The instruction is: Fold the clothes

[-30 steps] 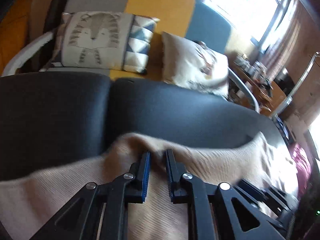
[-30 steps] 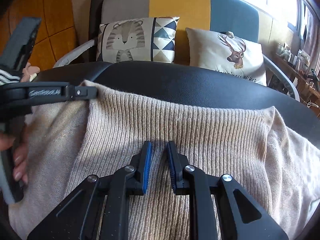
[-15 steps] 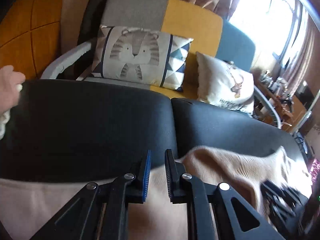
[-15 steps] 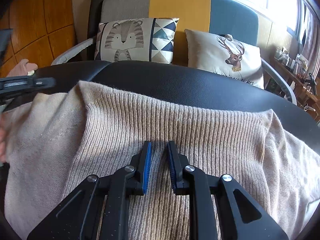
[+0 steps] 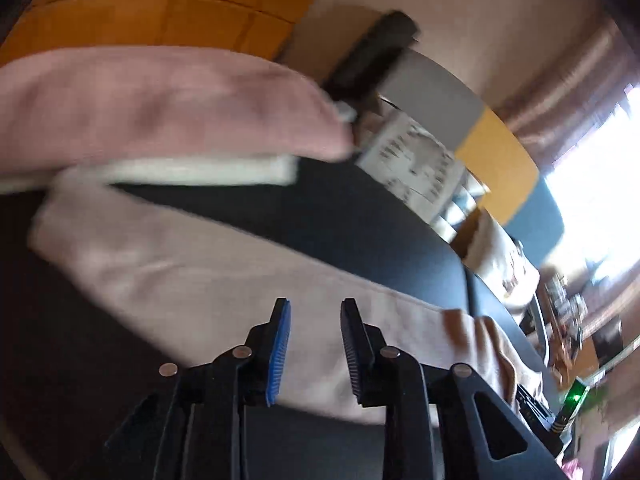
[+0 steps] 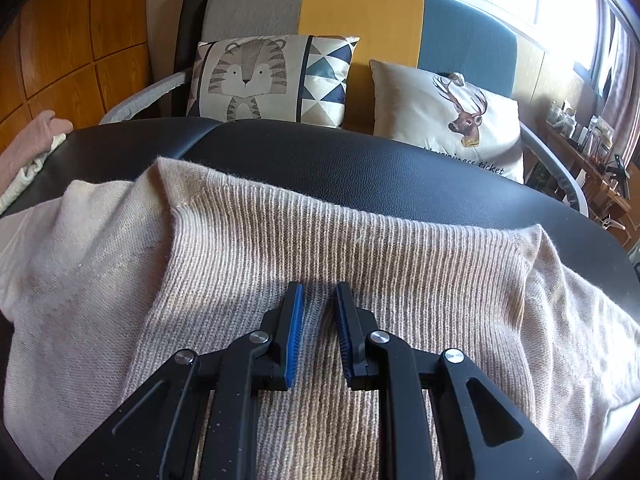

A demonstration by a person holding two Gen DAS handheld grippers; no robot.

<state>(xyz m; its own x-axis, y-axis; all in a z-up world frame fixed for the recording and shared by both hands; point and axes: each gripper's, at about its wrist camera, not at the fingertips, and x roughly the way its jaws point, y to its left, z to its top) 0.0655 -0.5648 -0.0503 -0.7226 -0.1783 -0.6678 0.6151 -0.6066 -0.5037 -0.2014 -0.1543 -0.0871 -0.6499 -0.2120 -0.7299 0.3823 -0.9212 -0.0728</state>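
While the beige knitted sweater [image 6: 320,248] lies spread on the black padded bench [image 6: 360,160], the right gripper [image 6: 318,312] hovers over its ribbed middle with jaws a narrow gap apart and nothing between them. Jaws of the left gripper [image 5: 314,344] have just been opening and stand apart, empty, above the sweater's left sleeve [image 5: 180,264], which runs leftward. Beyond the sleeve, at the bench's far left, lie a pink garment [image 5: 160,104] and a white one [image 5: 200,170].
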